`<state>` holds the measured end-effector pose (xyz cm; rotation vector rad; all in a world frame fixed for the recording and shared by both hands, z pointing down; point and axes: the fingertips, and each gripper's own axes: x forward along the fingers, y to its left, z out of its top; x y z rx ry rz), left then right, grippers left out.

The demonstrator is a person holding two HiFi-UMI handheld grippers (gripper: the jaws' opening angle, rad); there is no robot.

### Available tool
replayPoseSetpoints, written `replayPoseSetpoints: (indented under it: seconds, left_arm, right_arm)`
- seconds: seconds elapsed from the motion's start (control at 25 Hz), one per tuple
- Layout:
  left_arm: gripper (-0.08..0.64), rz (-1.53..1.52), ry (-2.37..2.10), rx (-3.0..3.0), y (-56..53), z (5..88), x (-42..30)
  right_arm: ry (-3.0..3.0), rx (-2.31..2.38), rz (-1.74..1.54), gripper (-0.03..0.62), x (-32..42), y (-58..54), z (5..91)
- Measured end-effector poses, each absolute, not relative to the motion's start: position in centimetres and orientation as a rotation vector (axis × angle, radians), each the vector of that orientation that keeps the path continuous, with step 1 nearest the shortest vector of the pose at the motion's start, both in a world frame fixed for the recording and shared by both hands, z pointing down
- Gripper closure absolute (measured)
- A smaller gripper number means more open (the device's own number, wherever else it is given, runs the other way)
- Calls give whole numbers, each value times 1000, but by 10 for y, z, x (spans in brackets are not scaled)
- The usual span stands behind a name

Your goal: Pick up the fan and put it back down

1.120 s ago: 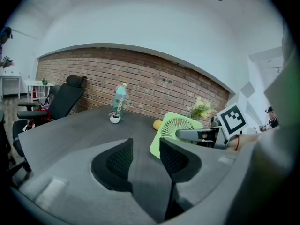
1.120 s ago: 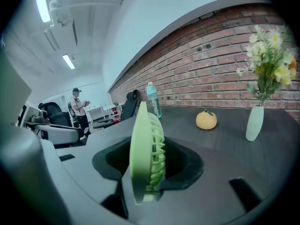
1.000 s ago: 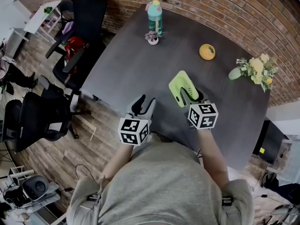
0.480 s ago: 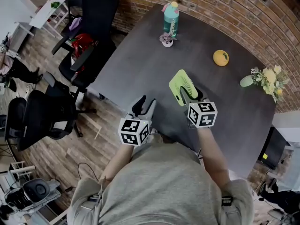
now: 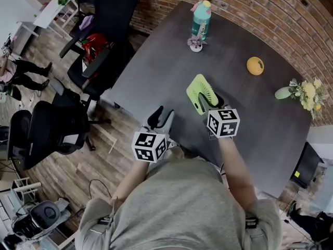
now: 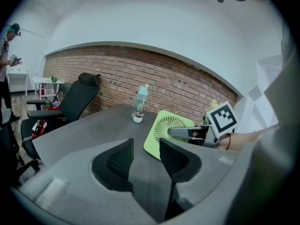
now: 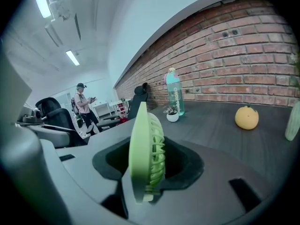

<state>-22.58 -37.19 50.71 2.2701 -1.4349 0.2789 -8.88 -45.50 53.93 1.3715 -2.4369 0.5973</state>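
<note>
A lime-green square fan (image 5: 200, 92) stands on edge between the jaws of my right gripper (image 5: 208, 102), which is shut on it over the dark table (image 5: 156, 66). In the right gripper view the fan (image 7: 145, 149) is edge-on and upright, with a pad on each side. The left gripper view has the fan (image 6: 166, 130) tilted, grille facing me; I cannot tell if its lower edge touches the table. My left gripper (image 5: 158, 117) hangs open at the table's near edge, left of the fan, its jaws (image 6: 146, 158) holding nothing.
At the far side of the table stand a teal bottle (image 5: 201, 19) and a small potted plant (image 5: 195, 44). An orange (image 5: 255, 65) and a vase of flowers (image 5: 307, 94) lie to the right. Black office chairs (image 5: 104, 51) crowd the table's left edge.
Both grippers have shifted leftward over the table relative to the bottle and the orange. The fan stays in the right gripper's hold; the left jaws stay apart.
</note>
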Motion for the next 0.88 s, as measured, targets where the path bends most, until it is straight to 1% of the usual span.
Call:
replayPoseSetpoints:
  seconds: [0.48,0.88]
  left_arm:
    - [393,291,-1400,2278,-380,514,-253]
    - [393,297,-1384,2281,-382,519,-265]
  right_arm:
    - [-2425,1361,626,407,-127,-473,552]
    - [-2420,1360,661,405,-137,-477,560]
